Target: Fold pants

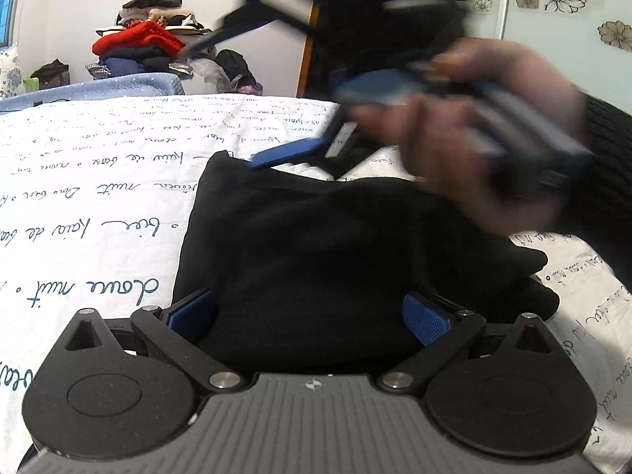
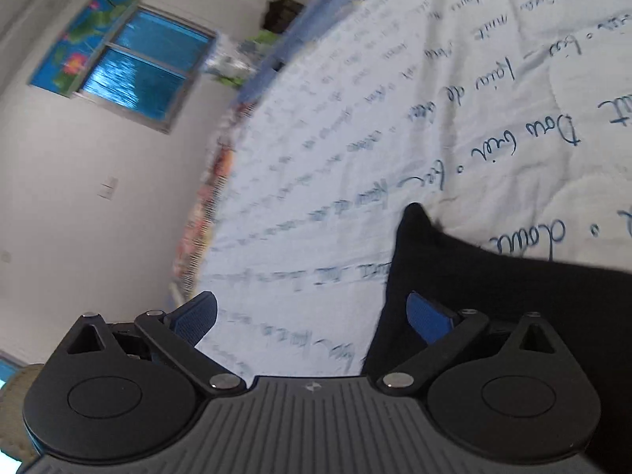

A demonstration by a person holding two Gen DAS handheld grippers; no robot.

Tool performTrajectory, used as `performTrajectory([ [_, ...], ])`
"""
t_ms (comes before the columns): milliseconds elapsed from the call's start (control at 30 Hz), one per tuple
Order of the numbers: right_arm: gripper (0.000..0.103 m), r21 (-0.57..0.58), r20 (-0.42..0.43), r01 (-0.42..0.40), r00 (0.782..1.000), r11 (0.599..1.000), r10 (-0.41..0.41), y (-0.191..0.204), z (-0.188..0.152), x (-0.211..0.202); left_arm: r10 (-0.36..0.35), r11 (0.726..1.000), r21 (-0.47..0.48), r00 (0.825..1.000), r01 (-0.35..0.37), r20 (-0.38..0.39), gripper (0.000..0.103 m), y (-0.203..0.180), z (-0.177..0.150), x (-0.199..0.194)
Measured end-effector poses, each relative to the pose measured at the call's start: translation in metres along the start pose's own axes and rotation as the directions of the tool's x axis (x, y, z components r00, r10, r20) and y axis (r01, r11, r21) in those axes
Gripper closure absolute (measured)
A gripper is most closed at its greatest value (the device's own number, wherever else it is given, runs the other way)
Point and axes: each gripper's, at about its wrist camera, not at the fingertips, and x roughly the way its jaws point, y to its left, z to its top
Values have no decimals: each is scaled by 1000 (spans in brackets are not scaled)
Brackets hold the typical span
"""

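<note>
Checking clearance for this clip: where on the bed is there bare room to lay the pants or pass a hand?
Free: the white quilt left of the black pants, up to the blue blanket. Crowded: over the pants' far edge, where the right gripper and hand hover.

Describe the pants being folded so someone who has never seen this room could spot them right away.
Start at the bed, covered by a white quilt printed with blue handwriting. On it, right in front of the left gripper, lie the black pants, folded into a compact bundle. They are the only dark, plain thing on the quilt; the other clothes are piled beyond the bed.
</note>
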Motion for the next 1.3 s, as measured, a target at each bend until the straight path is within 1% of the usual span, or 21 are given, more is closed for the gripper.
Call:
performTrajectory([
  [100,0,18,72,-39,997,999,38,-10,-20,-40,1,1000,-2,1000,-1,3,0,0,-1,0],
  [200,1,70,77,15,997,997,-21,-44,-36,-47,1,1000,-3,1000,-1,6,0,0,0,1],
  [233,2,39,109,-20,994,999,16,-51,-42,-46,1,1000,-3,1000,-1,6,0,0,0,1],
  [267,2,21,152,-38,988,999,35,-50,-48,-50,2,1000,-1,1000,-2,6,0,0,0,1],
  [300,2,34,175,-32,984,999,26,-47,-50,-53,2,1000,-1,1000,-2,6,0,0,-1,0],
  [400,1,30,271,35,962,999,-42,-26,-64,-72,11,1000,7,1000,-11,6,0,-1,-2,1],
  [467,1,-48,351,129,931,990,-104,-3,-84,-96,21,1000,15,1000,-21,8,0,-3,-2,0],
  [500,1,-86,399,189,906,978,-140,9,-99,-109,30,999,22,999,-30,10,0,-5,-2,-1],
  [533,1,-110,448,257,875,960,-183,18,-117,-121,42,999,27,999,-42,16,0,-6,-2,-3],
  [600,1,-120,536,388,800,914,-269,29,-154,-145,73,997,25,997,-74,35,0,-10,-4,-12],
  [667,1,-87,615,471,718,878,-324,31,-196,-166,104,995,-4,993,-104,46,1,-13,-7,-28],
  [700,1,-58,643,493,683,868,-345,29,-216,-175,115,993,-18,992,-115,52,1,-15,-9,-37],
  [733,0,-25,661,509,654,860,-367,24,-233,-183,123,992,-27,991,-121,54,1,-18,-13,-46],
  [833,0,63,658,578,589,813,-469,10,-266,-185,104,994,-48,993,-101,55,1,-27,-27,-73],
  [867,0,76,643,598,582,798,-498,6,-272,-181,103,993,-56,993,-100,53,1,-31,-33,-81],
  [933,0,74,611,633,582,771,-537,4,-279,-169,105,993,-60,994,-103,35,1,-37,-42,-93],
  [1000,0,49,610,656,577,753,-543,12,-288,-166,104,994,-41,994,-104,15,1,-43,-49,-103],
  [1067,0,8,621,698,558,716,-551,25,-296,-161,125,992,-24,992,-125,13,1,-47,-53,-113],
  [1167,0,-58,640,770,517,635,-568,45,-307,-154,152,988,-36,988,-151,28,1,-47,-56,-126],
  [1233,0,-63,641,795,495,603,-586,52,-316,-153,160,986,-45,987,-159,29,1,-45,-55,-132],
  [1300,0,-66,634,795,501,604,-590,53,-325,-154,171,984,-45,985,-170,24,1,-45,-54,-139],
])
